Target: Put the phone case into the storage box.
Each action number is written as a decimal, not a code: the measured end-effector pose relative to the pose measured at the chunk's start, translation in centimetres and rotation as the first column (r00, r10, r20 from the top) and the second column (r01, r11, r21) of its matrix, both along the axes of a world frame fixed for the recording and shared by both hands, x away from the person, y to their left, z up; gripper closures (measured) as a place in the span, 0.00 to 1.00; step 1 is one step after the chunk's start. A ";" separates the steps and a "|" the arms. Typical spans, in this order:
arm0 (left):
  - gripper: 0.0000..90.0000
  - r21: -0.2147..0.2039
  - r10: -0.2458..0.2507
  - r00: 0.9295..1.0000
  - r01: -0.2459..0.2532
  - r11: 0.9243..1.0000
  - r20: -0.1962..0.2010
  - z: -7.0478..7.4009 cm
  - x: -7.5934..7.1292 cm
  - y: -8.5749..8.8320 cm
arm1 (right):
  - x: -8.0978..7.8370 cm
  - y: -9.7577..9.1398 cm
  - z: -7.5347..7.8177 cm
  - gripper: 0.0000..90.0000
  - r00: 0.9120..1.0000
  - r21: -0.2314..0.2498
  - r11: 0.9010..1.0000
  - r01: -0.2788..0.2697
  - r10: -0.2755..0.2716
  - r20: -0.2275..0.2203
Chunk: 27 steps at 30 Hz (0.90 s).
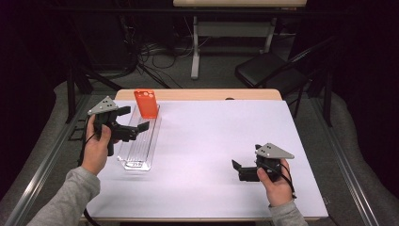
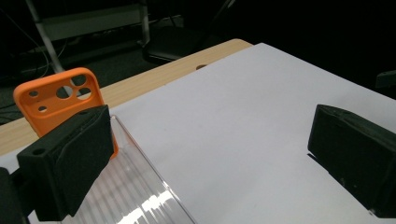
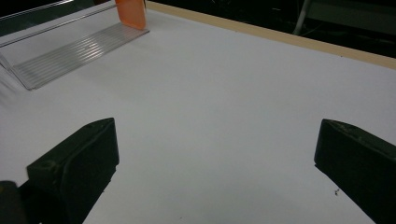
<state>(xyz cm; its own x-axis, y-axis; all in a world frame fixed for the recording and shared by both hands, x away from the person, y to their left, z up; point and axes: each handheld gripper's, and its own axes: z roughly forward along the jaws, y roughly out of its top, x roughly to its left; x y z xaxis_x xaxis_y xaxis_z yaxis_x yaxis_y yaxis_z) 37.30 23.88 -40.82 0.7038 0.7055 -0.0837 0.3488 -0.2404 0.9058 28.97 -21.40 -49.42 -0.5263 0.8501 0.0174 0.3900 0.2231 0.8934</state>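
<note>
Orange phone case (image 1: 146, 103) stands upright in clear ribbed rack (image 1: 139, 146), upper left of frame. Likely light, flexible, smooth; pinch its side edges. Left gripper (image 1: 132, 124) and right gripper (image 1: 238, 168) jaws apart, empty.

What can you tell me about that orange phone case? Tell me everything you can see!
The orange plastic phone case has rounded corners and a group of round camera holes near its top. It stands upright at the far end of the clear ribbed plastic rack, on the left side of the white-covered table. Its bottom edge rests in the rack. The open left gripper is close by, its jaws apart from the case.
</note>
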 end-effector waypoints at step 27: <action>0.01 -0.023 -0.005 1.000 0.005 1.000 0.005 -4.7 -6.9 1.1 | -1.6 -0.2 -0.8 0.00 1.000 -0.010 1.000 -0.010 0.009 -0.005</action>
<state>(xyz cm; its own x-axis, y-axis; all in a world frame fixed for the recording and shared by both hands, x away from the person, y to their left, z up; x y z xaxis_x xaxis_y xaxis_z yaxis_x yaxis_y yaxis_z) 30.39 24.97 -45.51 0.7079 0.6997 -0.0969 0.3434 -0.2210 0.9128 27.40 -21.64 -50.24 -0.5343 0.8452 0.0119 0.3922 0.2353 0.8893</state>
